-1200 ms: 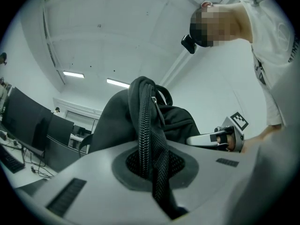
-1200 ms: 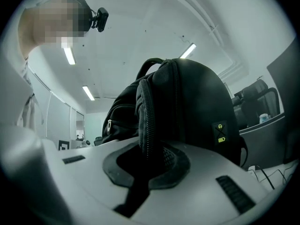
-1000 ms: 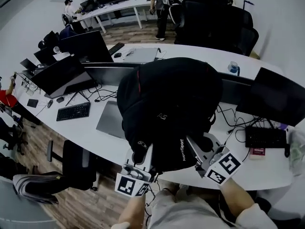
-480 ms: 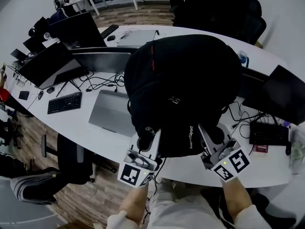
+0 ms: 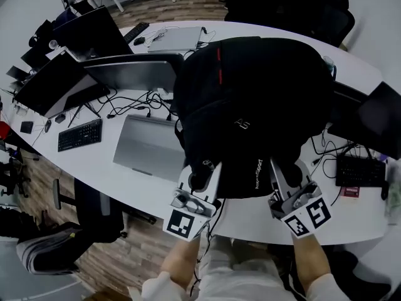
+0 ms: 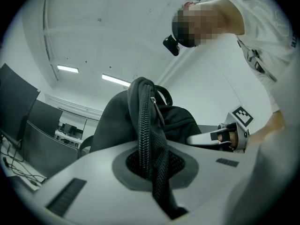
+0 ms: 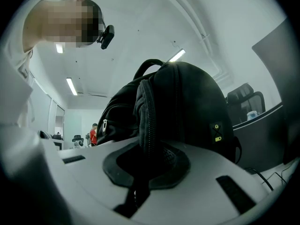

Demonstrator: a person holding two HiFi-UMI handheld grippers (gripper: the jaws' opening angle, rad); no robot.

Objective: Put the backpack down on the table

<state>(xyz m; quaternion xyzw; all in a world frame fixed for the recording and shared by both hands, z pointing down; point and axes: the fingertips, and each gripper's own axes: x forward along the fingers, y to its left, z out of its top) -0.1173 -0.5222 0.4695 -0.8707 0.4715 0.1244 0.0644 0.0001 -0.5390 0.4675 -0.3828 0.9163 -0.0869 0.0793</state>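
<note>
Left gripper [image 5: 208,173] and right gripper [image 5: 280,172] each pinch the backpack [image 5: 250,105], which hangs over the table [image 5: 250,221] just beside the laptop [image 5: 147,148]. Released unbalanced, it could topple onto the laptop.

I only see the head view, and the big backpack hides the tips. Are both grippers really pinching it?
Observer: Yes for the left gripper: its view shows it shut on a zippered edge of the backpack.
Operator: And the right one?
Observer: The right gripper is shut too, on a thick black edge of the bag.
Operator: Anything else hiding?
Observer: A small yellow-marked tag on the backpack's side, in the right gripper view.
</note>
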